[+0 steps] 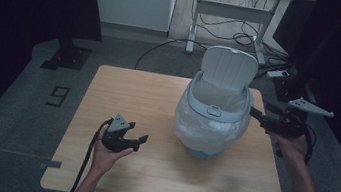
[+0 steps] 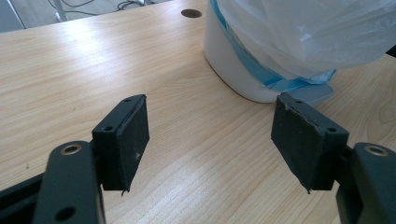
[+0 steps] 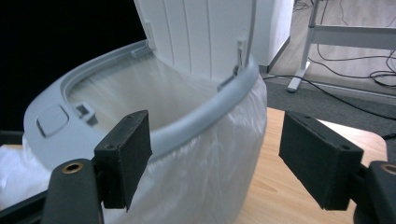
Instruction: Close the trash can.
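The left gripper (image 1: 138, 139) hovered over the bare wooden table (image 1: 147, 173), near its front-left part, with its jaws spread wide and nothing between them. In the left gripper view the left gripper (image 2: 210, 140) faced the lower body of the small white trash bin (image 2: 233, 70), well short of it, and the overhanging clear plastic bag liner (image 2: 317, 32) covered most of the bin's side.

The right gripper (image 1: 256, 113) sat at the bin's right side, level with the grey rim ring (image 1: 214, 113). Its jaws were also released and wide apart; in the right gripper view the right gripper (image 3: 215, 158) straddled the rim ring (image 3: 205, 116), but whether either pad touched it I could not tell.

The trash bin (image 1: 212, 117) stood on the right-centre of the table, its lid (image 1: 229, 69) tipped up and open. The bin's base was partly hidden by the bag.
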`<state>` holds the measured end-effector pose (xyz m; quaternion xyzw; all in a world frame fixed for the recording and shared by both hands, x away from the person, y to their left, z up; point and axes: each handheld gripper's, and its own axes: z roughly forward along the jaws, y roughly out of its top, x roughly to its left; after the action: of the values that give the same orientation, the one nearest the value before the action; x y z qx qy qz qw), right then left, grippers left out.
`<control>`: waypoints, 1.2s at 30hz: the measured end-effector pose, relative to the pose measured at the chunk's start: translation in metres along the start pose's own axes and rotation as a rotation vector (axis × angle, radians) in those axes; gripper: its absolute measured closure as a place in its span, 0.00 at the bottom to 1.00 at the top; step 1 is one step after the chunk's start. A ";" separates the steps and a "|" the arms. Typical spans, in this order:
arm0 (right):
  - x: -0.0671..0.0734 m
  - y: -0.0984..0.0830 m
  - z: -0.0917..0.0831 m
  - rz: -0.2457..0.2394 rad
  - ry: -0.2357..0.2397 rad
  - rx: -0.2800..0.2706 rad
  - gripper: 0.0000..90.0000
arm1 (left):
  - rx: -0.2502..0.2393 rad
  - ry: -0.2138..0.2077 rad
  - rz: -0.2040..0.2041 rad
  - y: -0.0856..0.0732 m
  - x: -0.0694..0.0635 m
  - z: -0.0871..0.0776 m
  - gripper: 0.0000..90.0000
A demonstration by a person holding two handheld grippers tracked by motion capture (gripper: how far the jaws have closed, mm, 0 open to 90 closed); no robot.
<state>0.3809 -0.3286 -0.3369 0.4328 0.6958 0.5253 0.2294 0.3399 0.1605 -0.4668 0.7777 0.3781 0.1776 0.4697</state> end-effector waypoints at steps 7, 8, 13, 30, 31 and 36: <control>0.003 0.012 0.020 -0.006 0.011 0.023 0.27 | 0.004 -0.004 -0.012 -0.004 0.004 0.001 0.30; 0.005 0.013 0.023 -0.011 0.011 0.026 0.27 | 0.007 -0.003 -0.016 -0.005 0.005 0.002 0.30; 0.008 0.017 0.031 -0.026 0.013 0.034 0.26 | 0.007 -0.001 -0.017 -0.006 0.007 0.000 0.30; -0.017 0.043 0.062 -0.025 0.012 0.014 0.23 | 0.000 -0.002 -0.036 -0.008 0.011 -0.005 0.32; -0.018 0.044 0.063 -0.024 0.015 0.010 0.23 | -0.001 -0.003 -0.037 -0.008 0.011 -0.005 0.32; -0.024 0.054 0.071 -0.007 0.039 -0.018 0.23 | 0.001 -0.009 -0.042 -0.008 0.012 -0.004 0.32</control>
<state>0.4677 -0.3068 -0.3139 0.4179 0.6969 0.5390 0.2218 0.3414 0.1742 -0.4728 0.7706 0.3924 0.1638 0.4747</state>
